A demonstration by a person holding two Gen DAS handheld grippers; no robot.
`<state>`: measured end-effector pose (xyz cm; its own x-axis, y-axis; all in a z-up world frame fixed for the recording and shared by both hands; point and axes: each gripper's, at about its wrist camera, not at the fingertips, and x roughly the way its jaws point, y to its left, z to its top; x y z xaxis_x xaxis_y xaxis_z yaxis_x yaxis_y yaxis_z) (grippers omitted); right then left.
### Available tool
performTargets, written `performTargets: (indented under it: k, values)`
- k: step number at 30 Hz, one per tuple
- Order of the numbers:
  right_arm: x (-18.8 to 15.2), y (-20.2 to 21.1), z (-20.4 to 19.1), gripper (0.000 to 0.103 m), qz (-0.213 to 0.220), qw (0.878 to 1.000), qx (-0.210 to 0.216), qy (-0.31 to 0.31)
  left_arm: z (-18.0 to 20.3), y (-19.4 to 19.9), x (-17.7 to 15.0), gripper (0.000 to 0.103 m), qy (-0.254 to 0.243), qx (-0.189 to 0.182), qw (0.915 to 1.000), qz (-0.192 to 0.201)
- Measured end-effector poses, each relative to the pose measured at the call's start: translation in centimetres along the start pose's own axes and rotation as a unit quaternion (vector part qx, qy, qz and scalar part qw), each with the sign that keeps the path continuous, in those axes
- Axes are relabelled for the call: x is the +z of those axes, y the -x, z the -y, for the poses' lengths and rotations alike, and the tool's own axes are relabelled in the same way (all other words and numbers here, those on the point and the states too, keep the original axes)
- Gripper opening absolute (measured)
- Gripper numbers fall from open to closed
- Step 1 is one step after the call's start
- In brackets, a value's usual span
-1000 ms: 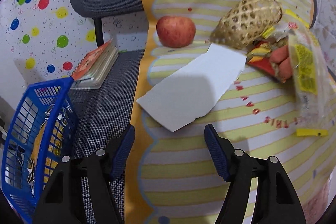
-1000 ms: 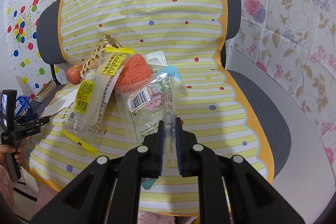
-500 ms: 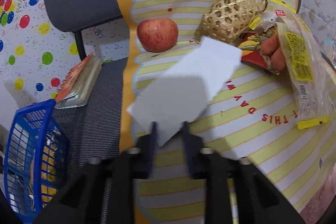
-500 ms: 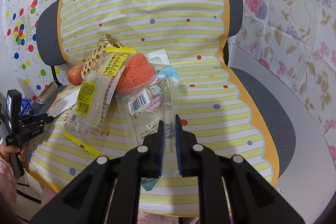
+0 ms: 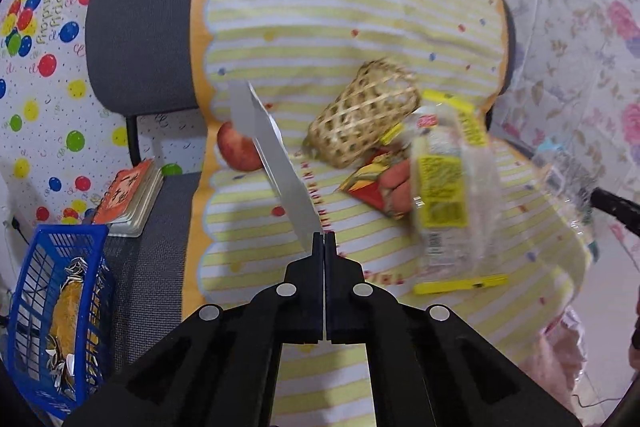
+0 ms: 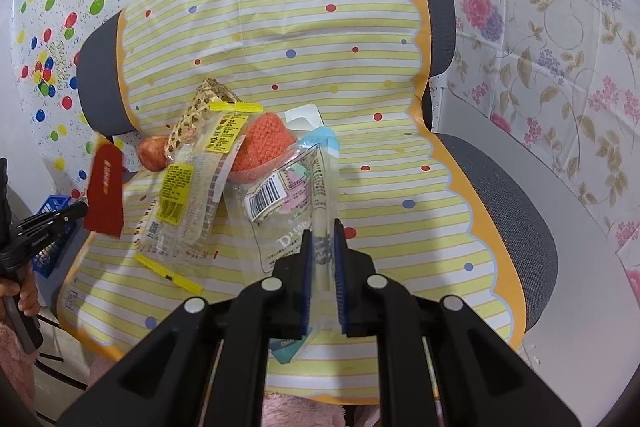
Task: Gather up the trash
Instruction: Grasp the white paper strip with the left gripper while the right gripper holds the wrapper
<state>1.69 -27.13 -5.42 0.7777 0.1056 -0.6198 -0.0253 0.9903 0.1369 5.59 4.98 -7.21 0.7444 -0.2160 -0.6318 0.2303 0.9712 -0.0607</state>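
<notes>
Left gripper [image 5: 324, 241]: jaws just closed, clenched on a corner of the card [image 5: 276, 163], white on one side, red on the other.
Card: lifted edge-on above the striped mat [image 5: 360, 7], in front of the apple [image 5: 236, 149].
Right gripper [image 6: 322, 239]: clamped on a clear wrapper [image 6: 284, 195].
Basket [image 5: 60, 291]: blue, left of the chair [image 5: 140, 39], holds scraps.

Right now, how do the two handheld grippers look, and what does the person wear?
Both are black plastic with silver round rivets. The left gripper shows black jaws; the right gripper has blue ribbed pads. No cables or markings show. A fluffy pink sleeve shows beside the left hand.
</notes>
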Motion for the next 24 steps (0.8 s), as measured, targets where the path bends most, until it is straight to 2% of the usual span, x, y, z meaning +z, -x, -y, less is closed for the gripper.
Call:
performTargets:
  k: [4, 9, 11, 13, 16, 18, 20, 22, 23, 24]
  values:
    - [-0.2, 0.9, 0.1, 0.01, 0.005, 1.0, 0.004, -0.001, 2.3, 1.6, 0.3, 0.0, -0.012, -0.023, 0.9996, 0.009]
    - [-0.8, 1.2, 0.4, 0.01, 0.003, 1.0, 0.007, -0.008, 2.8, 0.1, -0.8, 0.002, -0.004, -0.019, 0.9994, -0.029]
    - [-1.0, 1.2, 0.5, 0.01, -0.001, 1.0, 0.008, -0.008, 2.6, -0.2, -1.1, 0.007, 0.006, -0.016, 0.9994, -0.031]
    - [-1.3, 1.0, 0.5, 0.01, -0.004, 1.0, 0.008, -0.008, 2.5, -0.6, -1.3, 0.008, 0.011, -0.03, 0.9989, -0.035]
    - [-1.4, 0.9, 0.7, 0.01, -0.007, 1.0, 0.009, -0.011, 2.9, -1.6, -1.4, 0.023, 0.006, -0.025, 0.9987, -0.043]
    - [-1.4, 0.8, 0.7, 0.01, -0.008, 1.0, 0.008, -0.012, 3.0, -2.3, -1.5, 0.04, 0.009, -0.021, 0.9987, -0.046]
    - [-1.5, 0.7, 0.8, 0.01, -0.01, 1.0, 0.005, -0.012, 3.1, -2.7, -1.4, 0.042, 0.009, -0.019, 0.9988, -0.043]
    - [-1.6, 0.6, 1.0, 0.01, -0.012, 1.0, 0.004, -0.014, 3.0, -3.4, -1.2, 0.042, 0.009, 0.002, 0.999, -0.043]
    - [-1.6, 0.5, 1.2, 0.01, -0.014, 1.0, 0.003, -0.016, 2.9, -3.8, -1.1, 0.041, 0.012, 0.012, 0.9989, -0.044]
    - [-1.6, 0.5, 1.2, 0.01, -0.014, 1.0, 0.003, -0.017, 2.7, -4.2, -1.1, 0.035, 0.016, 0.024, 0.9985, -0.047]
